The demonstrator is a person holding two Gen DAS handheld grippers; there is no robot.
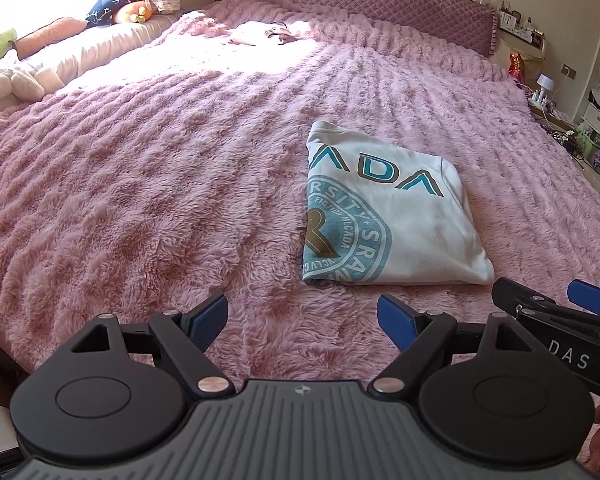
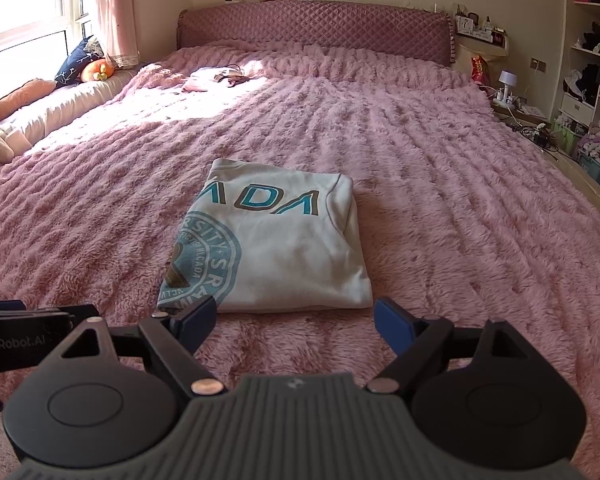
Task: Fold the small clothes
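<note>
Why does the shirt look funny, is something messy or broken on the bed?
Nothing is broken or spilled. The white shirt lies folded on the pink blanket, turned a bit crooked, so its round picture is half hidden by the fold. Some small clothes lie loose near the headboard.

Folded white sweatshirt (image 1: 396, 216) on the bed: big teal letters outlined in brown read "ADA", the word cut off at the left fold. Below, a teal round seal is half showing; its outer ring reads "RSITY + SRA", its inner ring small text like "FICTION MLCAOA", partly illegible, and the bottom edge something like "VCLV C". A brown symbol sits in the seal's centre, not readable as a letter.

Right gripper (image 1: 564, 312) body, seen from the left wrist camera: white "DAS".

Left gripper (image 2: 28, 340) body, seen from the right wrist camera: faint "enRobot.AI", start cut off.

Small card on the headboard shelf (image 1: 509, 20): possibly "7", too small to confirm.
</note>
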